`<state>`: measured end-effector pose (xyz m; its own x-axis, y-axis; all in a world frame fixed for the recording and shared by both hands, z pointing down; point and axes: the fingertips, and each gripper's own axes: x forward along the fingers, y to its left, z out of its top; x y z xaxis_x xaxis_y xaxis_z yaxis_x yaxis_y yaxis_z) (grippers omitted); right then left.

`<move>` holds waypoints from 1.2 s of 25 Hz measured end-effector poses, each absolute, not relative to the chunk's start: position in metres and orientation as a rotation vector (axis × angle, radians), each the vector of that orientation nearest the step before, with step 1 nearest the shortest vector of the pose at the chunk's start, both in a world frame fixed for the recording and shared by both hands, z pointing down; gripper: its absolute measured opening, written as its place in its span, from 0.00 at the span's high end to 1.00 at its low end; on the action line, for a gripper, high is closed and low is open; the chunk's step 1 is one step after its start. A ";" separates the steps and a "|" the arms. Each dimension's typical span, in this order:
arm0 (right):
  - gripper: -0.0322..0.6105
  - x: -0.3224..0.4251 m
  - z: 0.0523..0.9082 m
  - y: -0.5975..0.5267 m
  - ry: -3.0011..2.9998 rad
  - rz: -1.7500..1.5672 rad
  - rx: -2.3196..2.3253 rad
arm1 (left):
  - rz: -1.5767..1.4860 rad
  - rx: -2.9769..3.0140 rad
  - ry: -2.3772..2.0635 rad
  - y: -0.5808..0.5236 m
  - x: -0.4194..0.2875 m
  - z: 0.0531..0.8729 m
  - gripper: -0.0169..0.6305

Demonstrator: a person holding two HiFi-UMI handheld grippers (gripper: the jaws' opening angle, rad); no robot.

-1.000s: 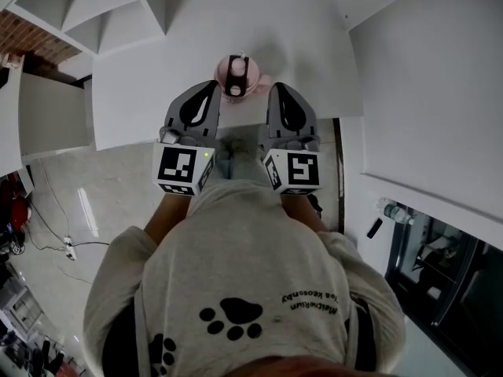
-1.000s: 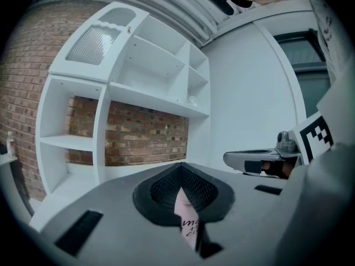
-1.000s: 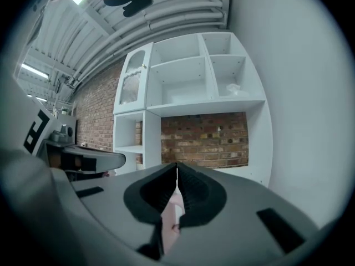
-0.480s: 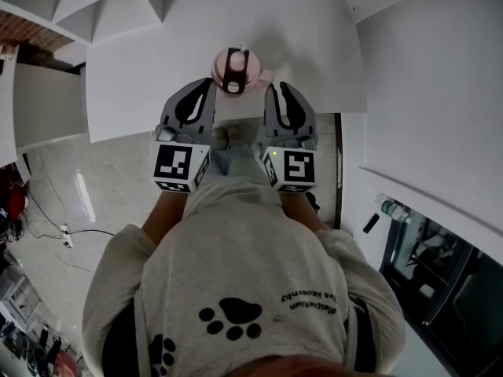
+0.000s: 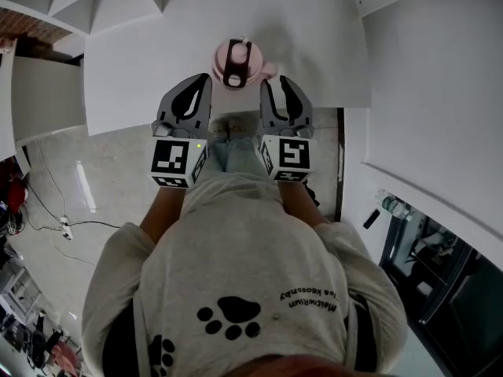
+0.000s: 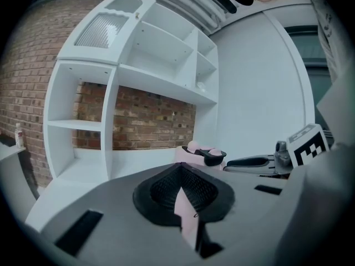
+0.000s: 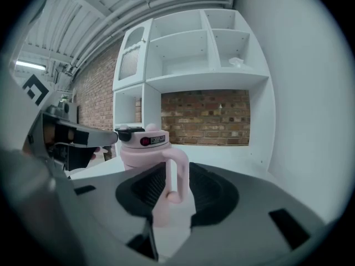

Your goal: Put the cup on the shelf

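On the white shelf board (image 5: 141, 53) the pink cup (image 5: 234, 63) stands upright, now clear of both claws, which have drawn back from it. The right claw (image 5: 269, 85), shut a second ago, has just been opening; its wide jaws hold nothing, and the cup's handle stands just ahead. The left claw (image 5: 202, 79) is closed and empty.

The pale pink plastic cup (image 5: 236, 61) wore a black lid strap. The flat white desk (image 5: 141, 69) matched the white cubby shelf unit (image 7: 188, 54) — behind it, a red-brown brick wall (image 7: 205, 115). The grey sweatshirt (image 5: 236, 258) bore a black paw print.
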<state>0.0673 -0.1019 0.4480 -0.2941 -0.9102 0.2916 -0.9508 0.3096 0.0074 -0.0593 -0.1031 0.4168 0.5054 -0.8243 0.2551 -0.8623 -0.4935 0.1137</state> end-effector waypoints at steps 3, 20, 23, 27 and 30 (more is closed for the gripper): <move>0.73 0.067 0.456 -0.105 -2.319 0.261 1.698 | 0.262 2.520 -1.434 -0.103 -0.060 0.421 0.96; 0.73 0.071 0.489 -0.129 -2.236 0.300 1.724 | 0.318 2.499 -1.400 -0.115 -0.056 0.444 0.96; 0.74 0.070 0.490 -0.135 -2.233 0.287 1.732 | 0.326 2.493 -1.398 -0.117 -0.056 0.446 0.96; 0.73 0.071 0.489 -0.140 -2.232 0.273 1.748 | 0.333 2.487 -1.403 -0.118 -0.056 0.448 0.96; 0.74 0.071 0.488 -0.141 -2.237 0.262 1.755 | 0.333 2.484 -1.411 -0.119 -0.057 0.447 0.96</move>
<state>0.0706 -0.1406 0.4876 -0.2189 -0.9176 0.3319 -0.9694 0.2432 0.0330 -0.0570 -0.1192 0.4474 0.5005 -0.8024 0.3251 -0.8631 -0.4919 0.1146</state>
